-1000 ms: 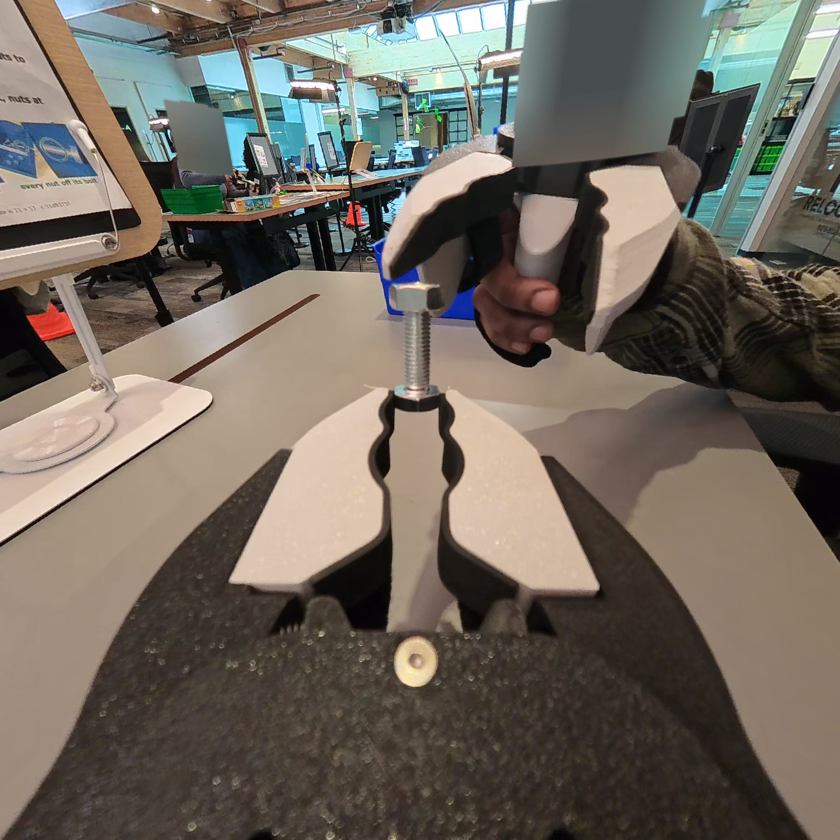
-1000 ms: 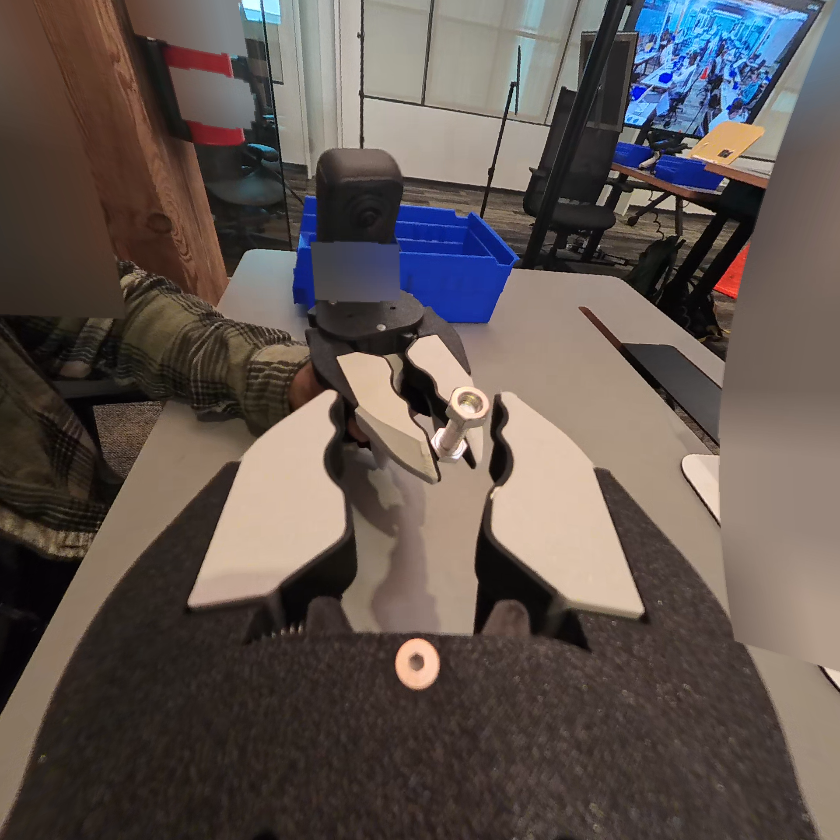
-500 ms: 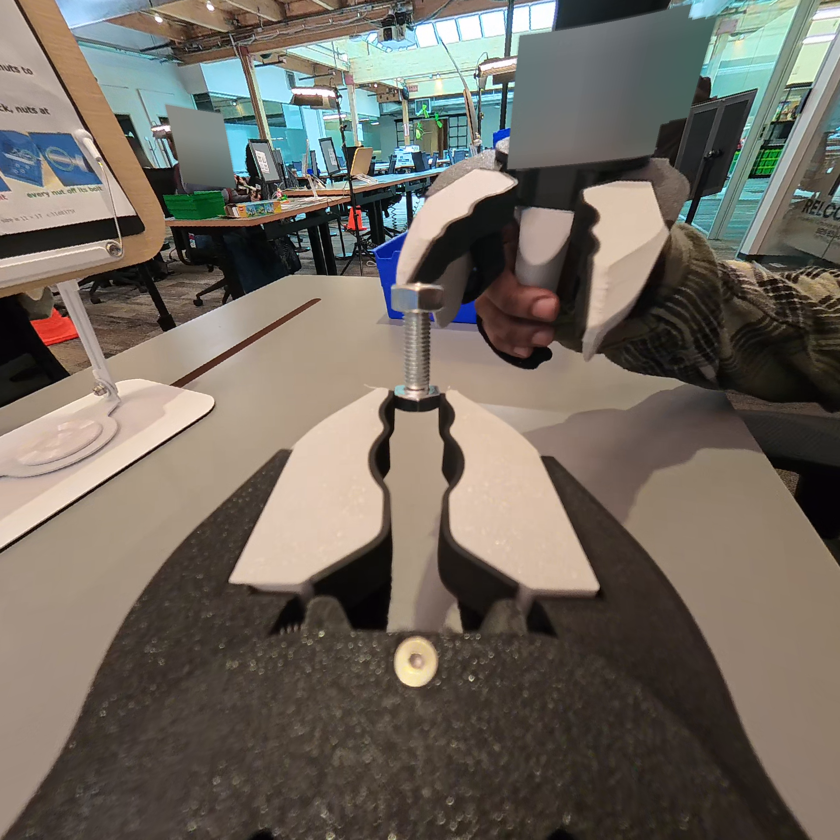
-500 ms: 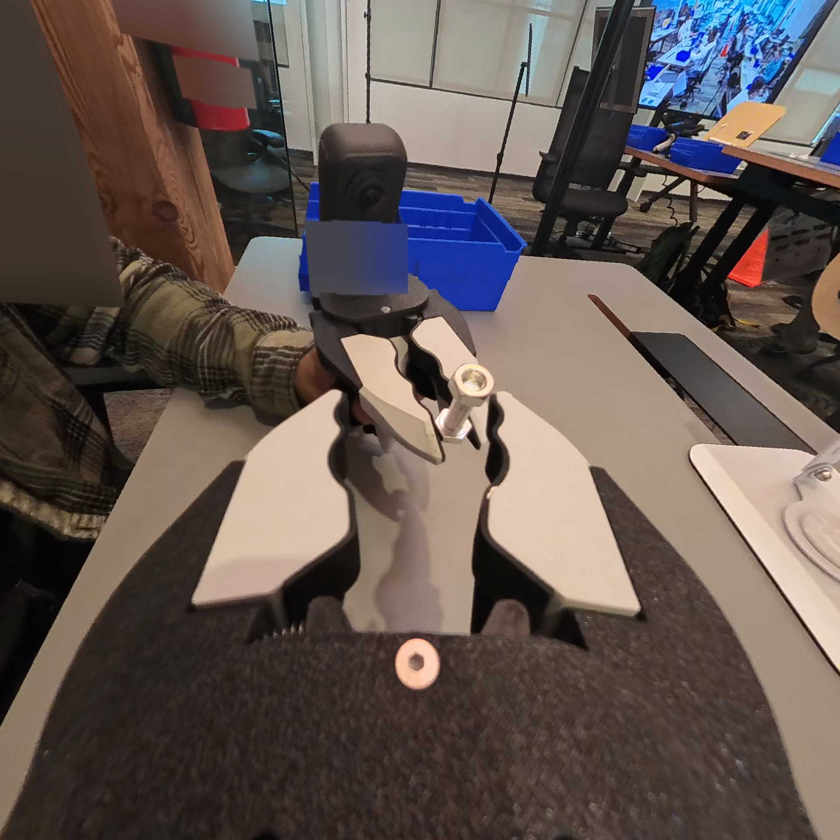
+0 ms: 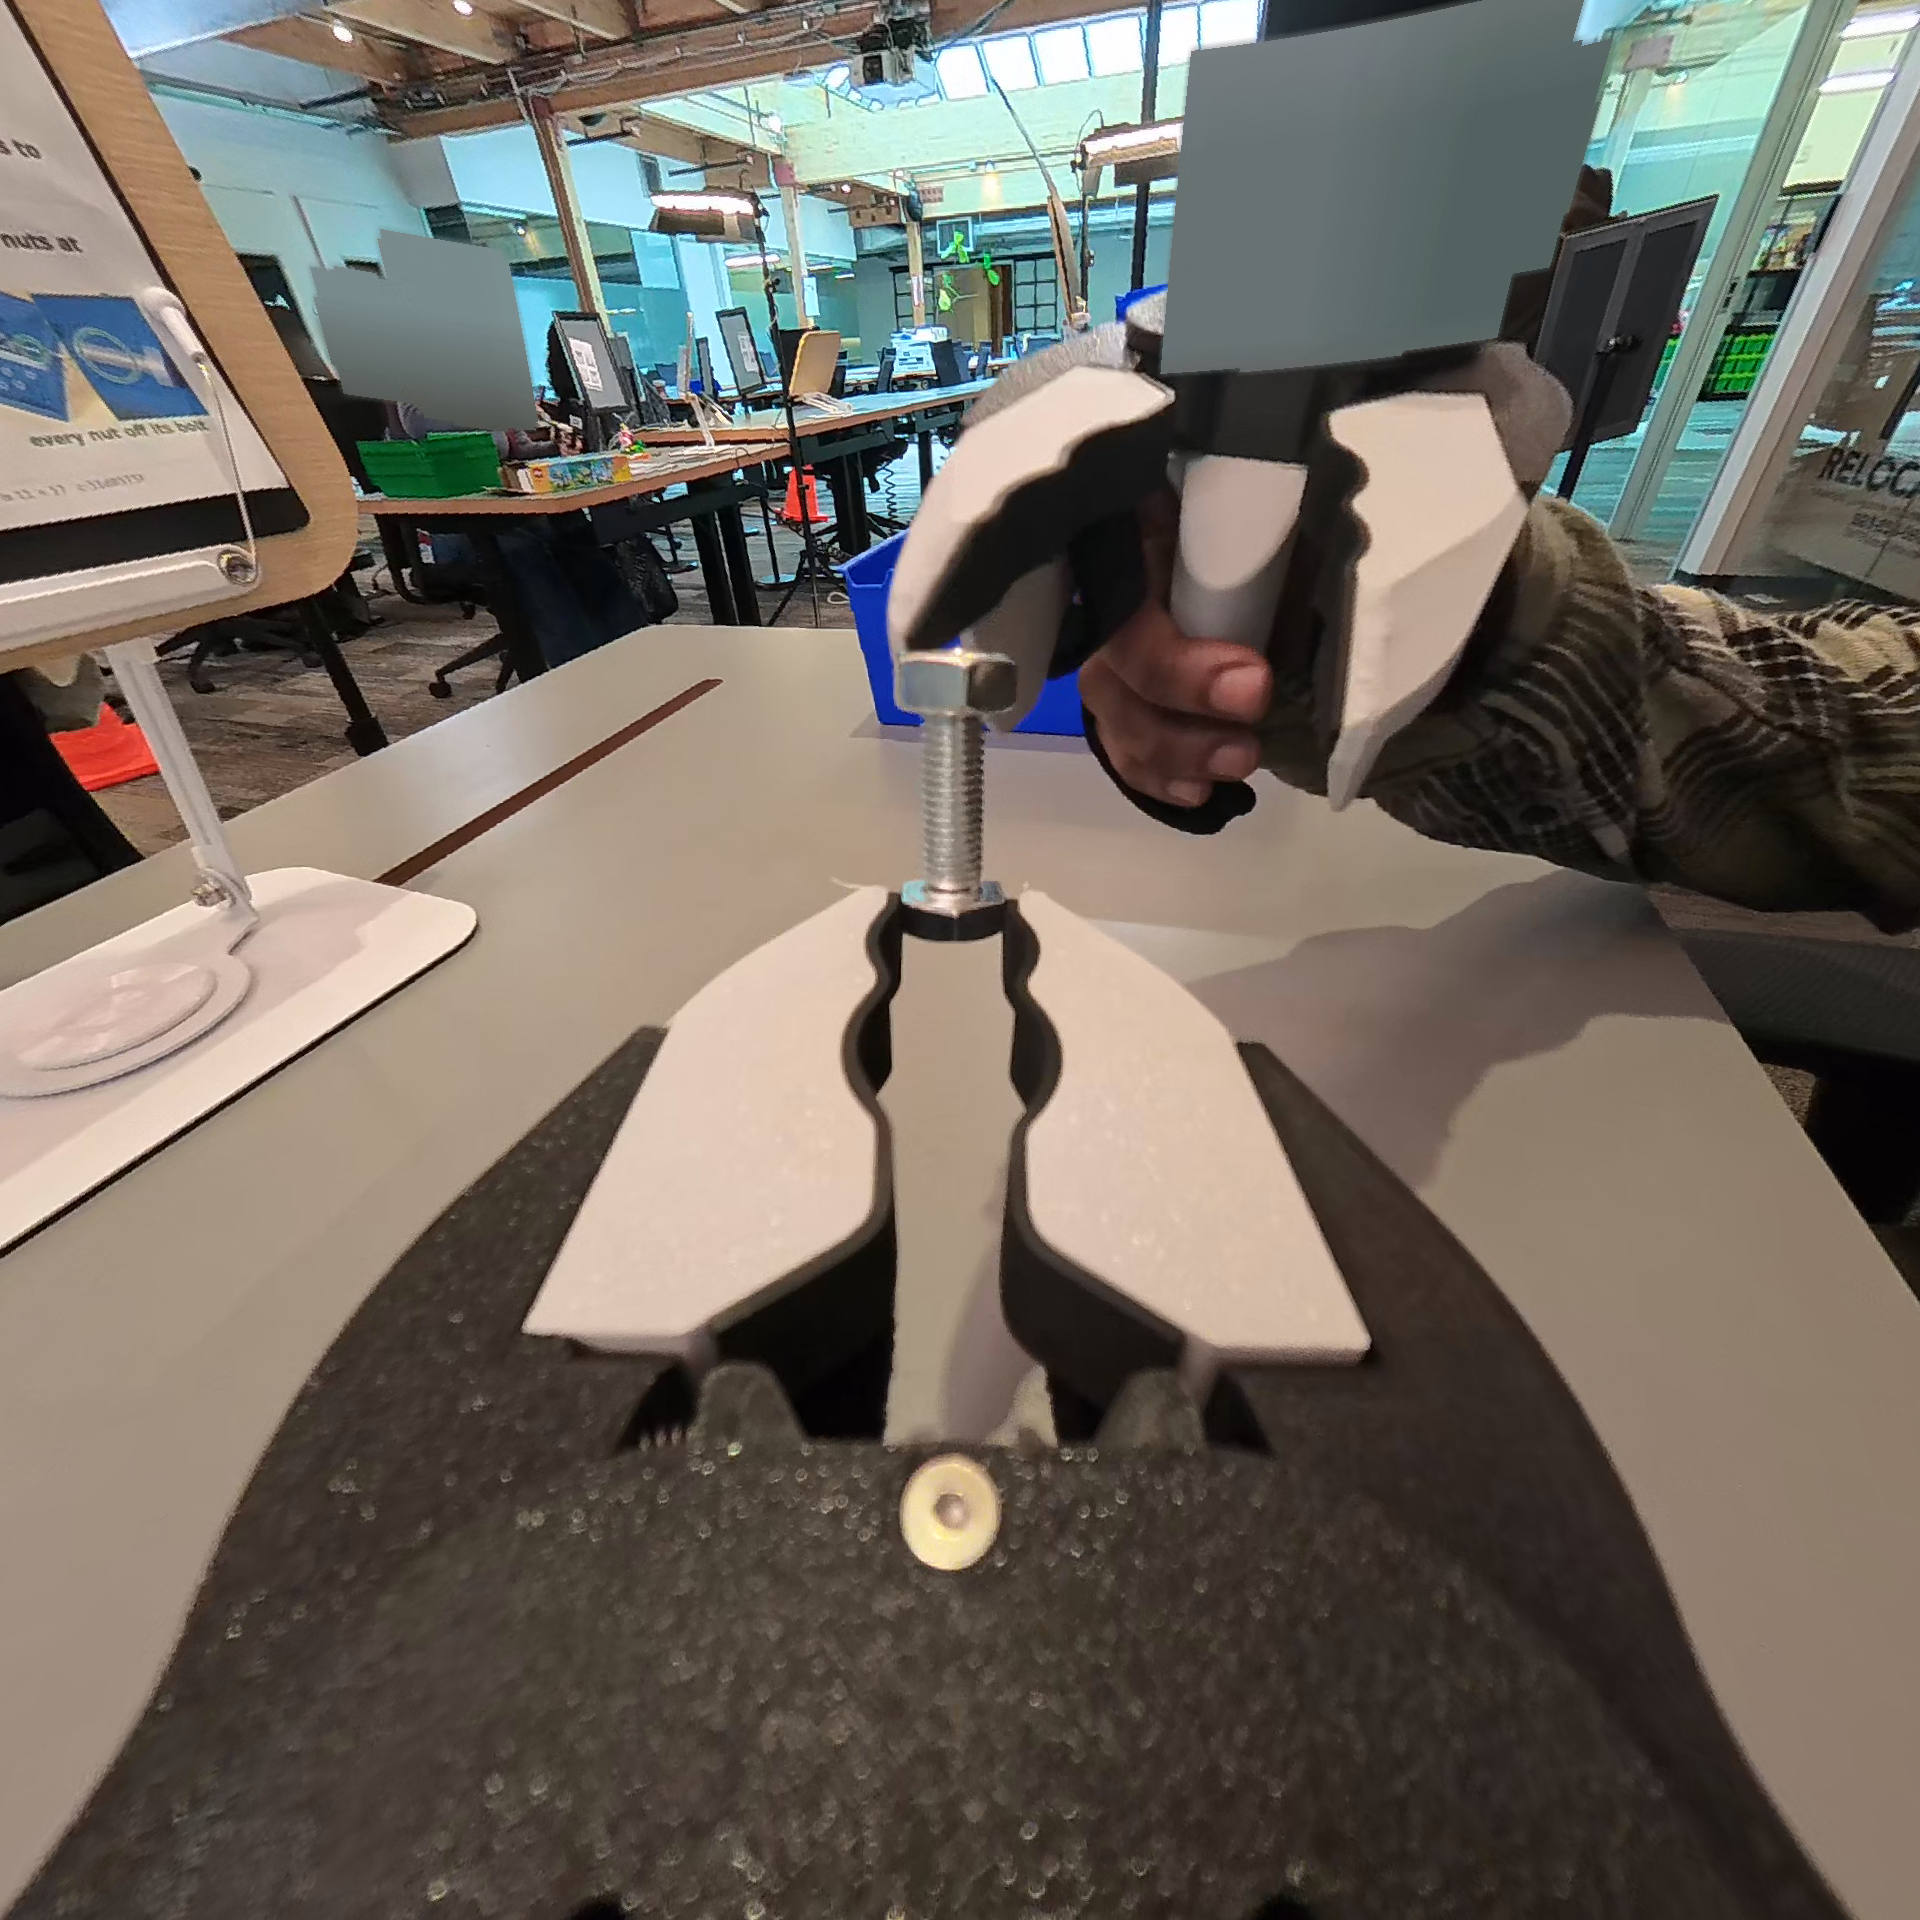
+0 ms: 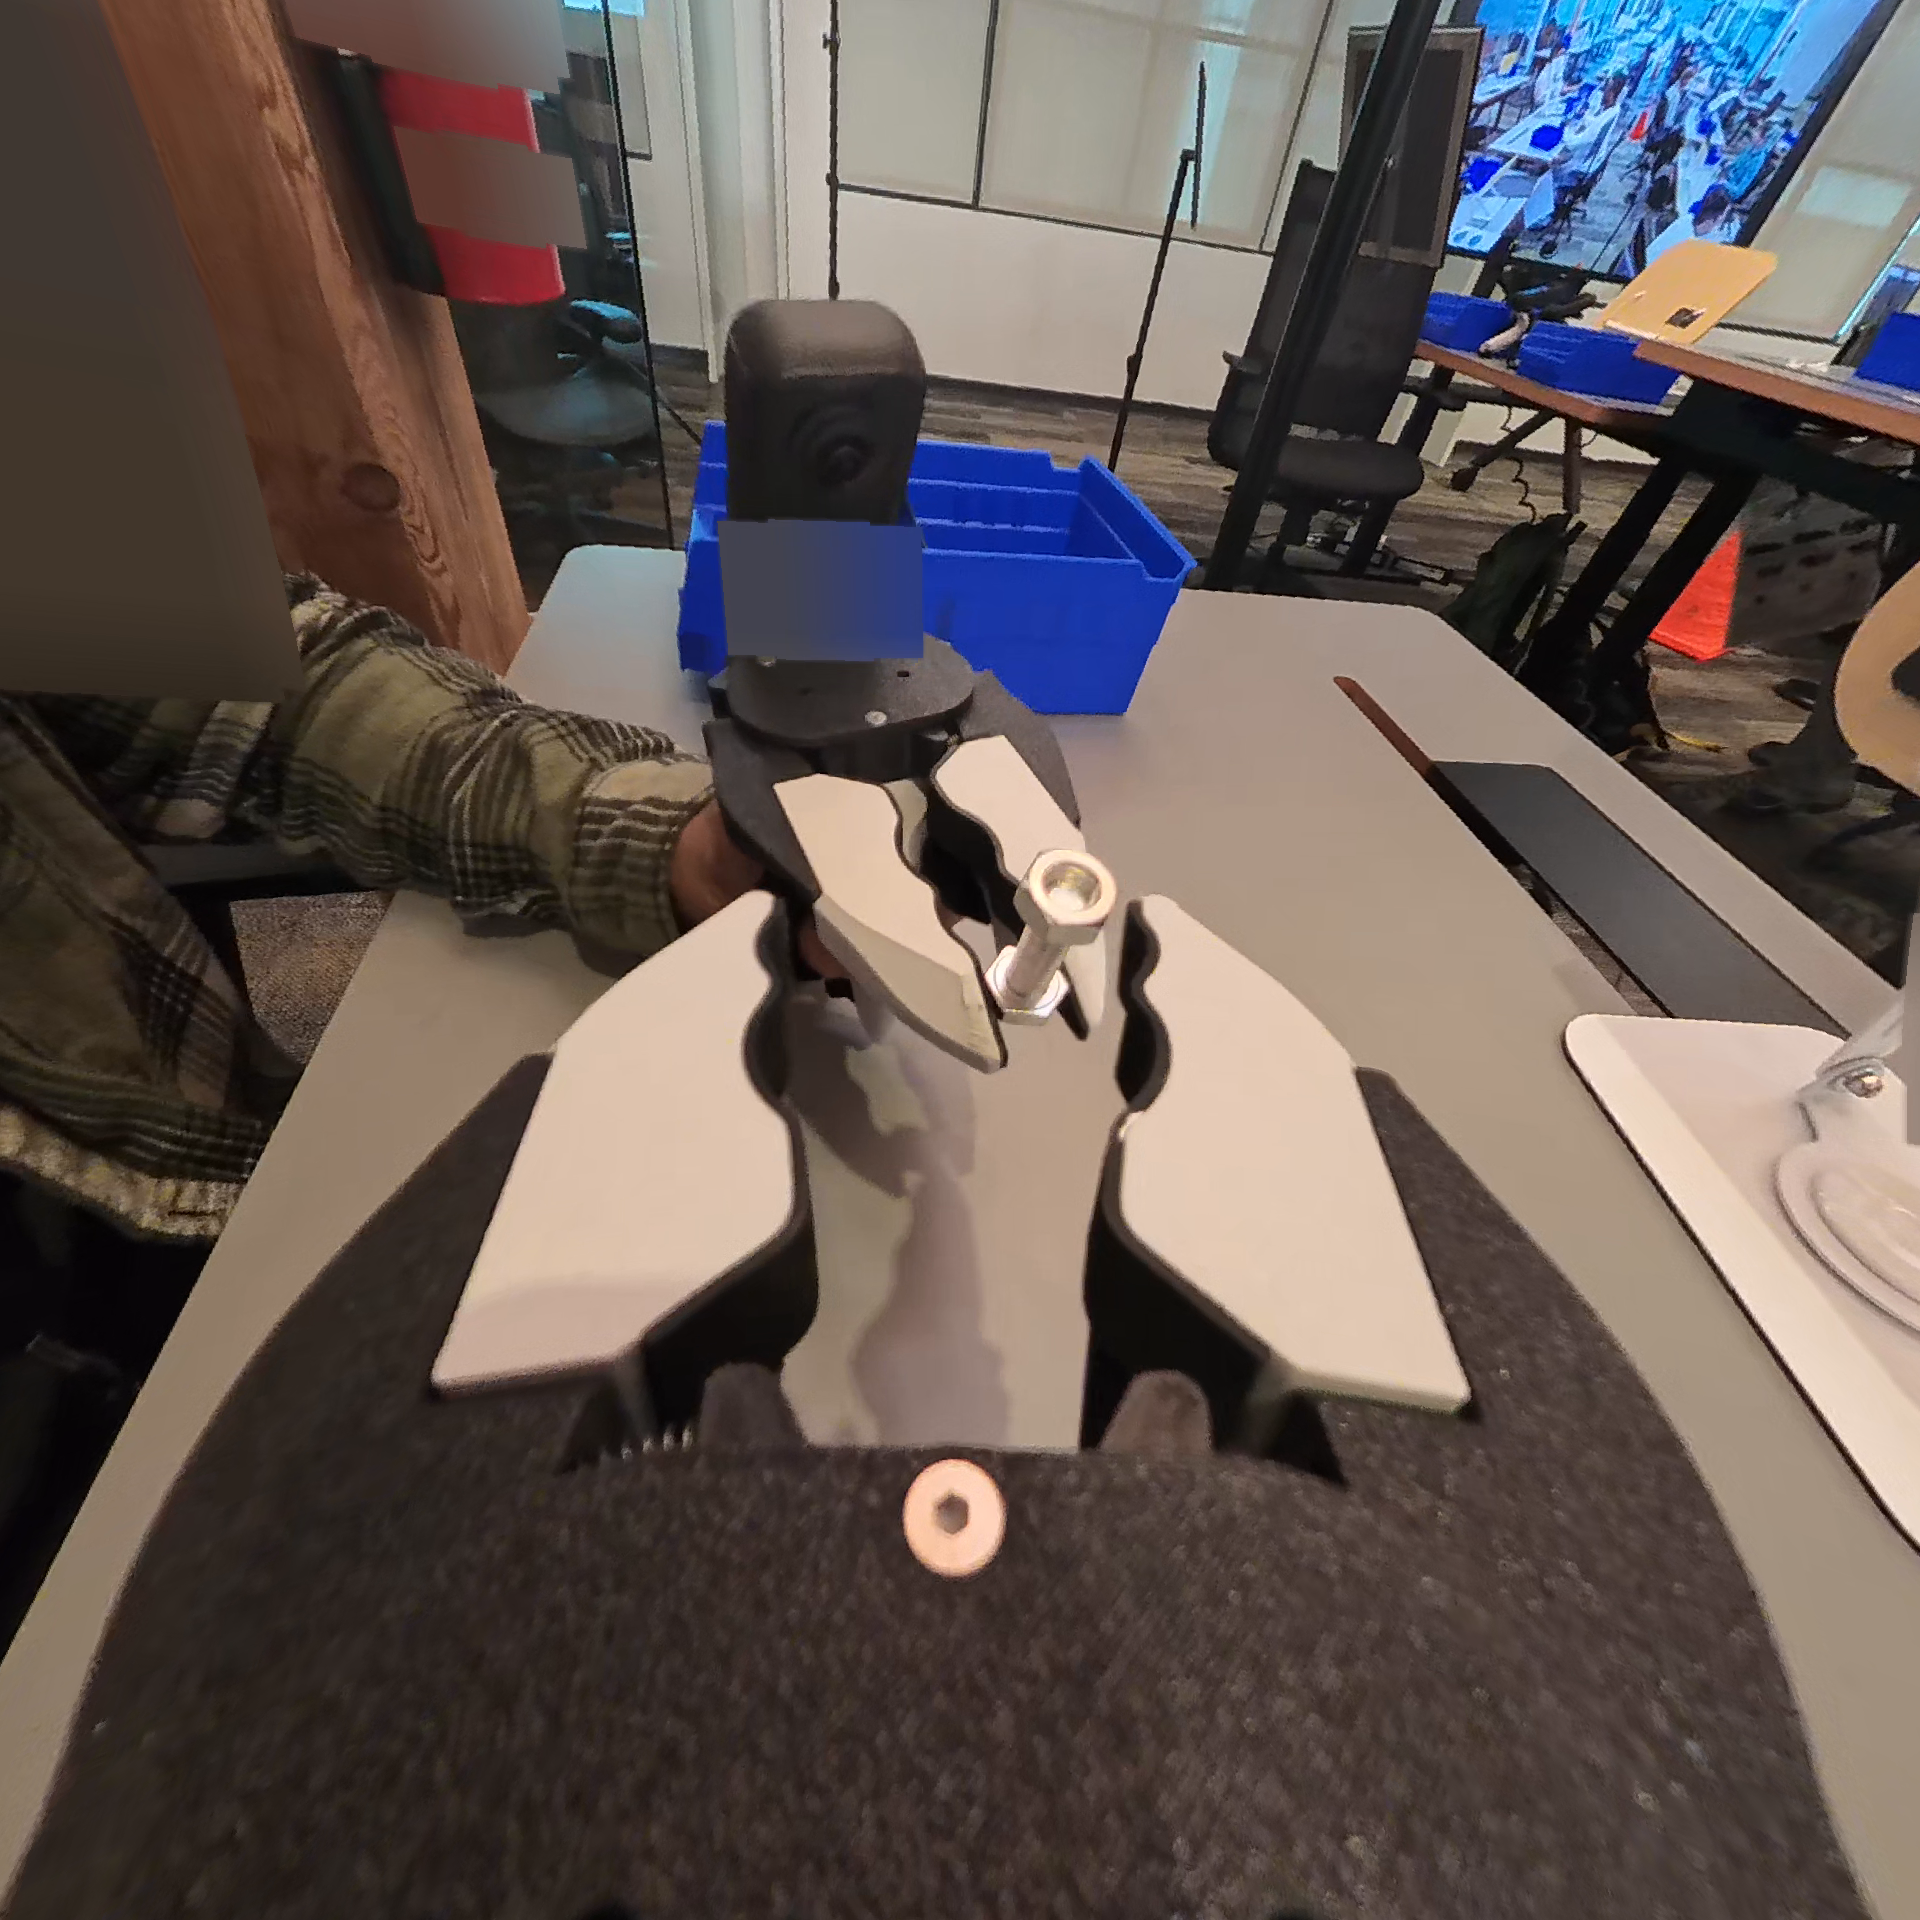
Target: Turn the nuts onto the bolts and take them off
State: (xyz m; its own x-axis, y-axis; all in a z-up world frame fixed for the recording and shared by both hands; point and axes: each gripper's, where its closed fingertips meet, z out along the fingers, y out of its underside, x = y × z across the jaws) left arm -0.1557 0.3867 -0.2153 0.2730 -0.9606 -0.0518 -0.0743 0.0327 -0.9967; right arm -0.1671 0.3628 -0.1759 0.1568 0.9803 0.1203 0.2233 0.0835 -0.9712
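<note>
At frame centre, the left tongs [image 5: 951, 914] pinch the nut [image 5: 951, 906] low on an upright bolt [image 5: 954, 790] above the desk [image 5: 665, 831], steadying it while the right tongs [image 6: 951, 961], spread wide, flank the bolt's head, apparently poised to turn it.

blue bin [image 6: 1039, 592] behind grippers, stand base [image 6: 1714, 1164] blocks rt

The bolt [image 5: 953, 790] stands up over the desk [image 5: 665, 790]. Behind the bolt sits a bin [image 6: 1039, 592]; a stand [image 5: 223, 935] sits left of it.
</note>
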